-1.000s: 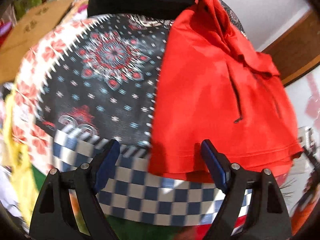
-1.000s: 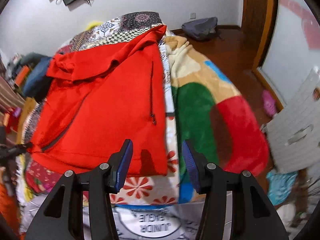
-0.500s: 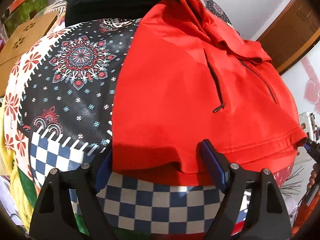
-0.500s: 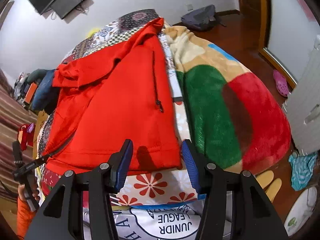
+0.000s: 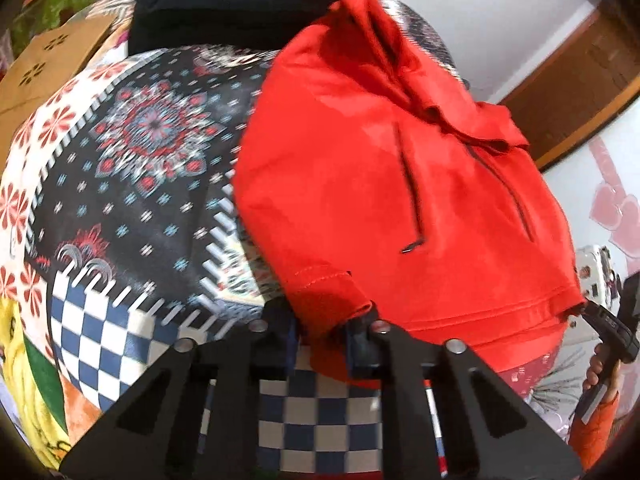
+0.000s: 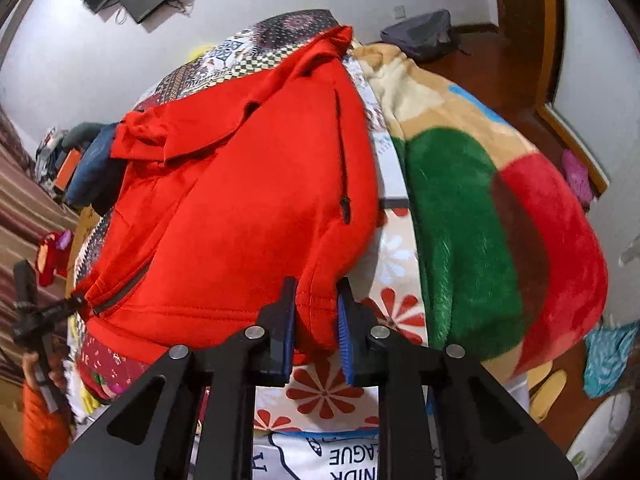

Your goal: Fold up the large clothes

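A red zip hoodie (image 5: 360, 184) lies spread on the bed, hood at the far end. My left gripper (image 5: 320, 332) is shut on its bottom hem at the left corner, the cloth bunched between the jaws. In the right wrist view the same hoodie (image 6: 248, 208) fills the middle. My right gripper (image 6: 316, 320) is shut on the hem at the right corner. Each gripper shows in the other's view, the right one (image 5: 600, 320) at the far hem corner and the left one (image 6: 52, 308) likewise.
The bed carries a patterned quilt (image 5: 132, 168) with a blue-white checked band and a green, red and tan fleece blanket (image 6: 472, 200). Folded dark clothes (image 5: 224, 0) sit at the head. A grey bag (image 6: 420, 32) lies on the wooden floor.
Both grippers went from open beside the hem to closed on it. The hem corners are now bunched and lifted a little off the bed.
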A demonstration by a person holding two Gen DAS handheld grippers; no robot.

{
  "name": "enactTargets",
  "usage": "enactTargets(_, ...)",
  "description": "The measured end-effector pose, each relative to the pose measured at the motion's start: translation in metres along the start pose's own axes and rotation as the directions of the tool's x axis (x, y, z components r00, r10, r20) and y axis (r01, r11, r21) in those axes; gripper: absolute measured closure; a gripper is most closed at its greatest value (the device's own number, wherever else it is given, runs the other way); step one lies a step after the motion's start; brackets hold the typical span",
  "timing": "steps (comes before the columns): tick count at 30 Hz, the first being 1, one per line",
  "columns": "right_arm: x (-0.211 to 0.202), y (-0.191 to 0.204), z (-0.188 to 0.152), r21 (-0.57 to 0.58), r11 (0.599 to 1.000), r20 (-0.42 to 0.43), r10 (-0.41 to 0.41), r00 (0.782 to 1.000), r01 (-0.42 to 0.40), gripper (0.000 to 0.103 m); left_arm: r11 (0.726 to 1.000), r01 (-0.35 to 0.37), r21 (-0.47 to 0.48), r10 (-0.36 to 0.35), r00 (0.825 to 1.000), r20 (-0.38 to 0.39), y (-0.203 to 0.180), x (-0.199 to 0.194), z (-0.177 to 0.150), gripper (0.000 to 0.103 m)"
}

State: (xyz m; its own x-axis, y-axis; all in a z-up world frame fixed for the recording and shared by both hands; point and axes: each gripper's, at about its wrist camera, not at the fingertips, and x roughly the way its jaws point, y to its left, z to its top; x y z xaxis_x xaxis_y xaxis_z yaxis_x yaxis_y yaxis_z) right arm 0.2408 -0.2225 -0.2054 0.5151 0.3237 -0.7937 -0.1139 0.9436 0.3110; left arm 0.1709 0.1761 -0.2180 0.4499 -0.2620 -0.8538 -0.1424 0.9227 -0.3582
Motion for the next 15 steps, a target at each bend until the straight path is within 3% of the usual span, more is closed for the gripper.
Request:
enactTargets(8, -0.021, 0.023, 0.044, -0.056, 0.994, 0.100, 0.095, 0.990, -0.090, 0.089, 0.992, 0.064, 0.113, -0.077, 0.991, 0.111, -0.045, -0.034, 0.045, 0.093)
enactTargets(15, -0.025, 0.040, 0.116, -0.126, 0.987, 0.205, 0.123, 0.971, -0.098, 0.089, 0.979, 0.108, 0.174, -0.148, 0.959, 0.242, -0.074, -0.065, 0.121, 0.094)
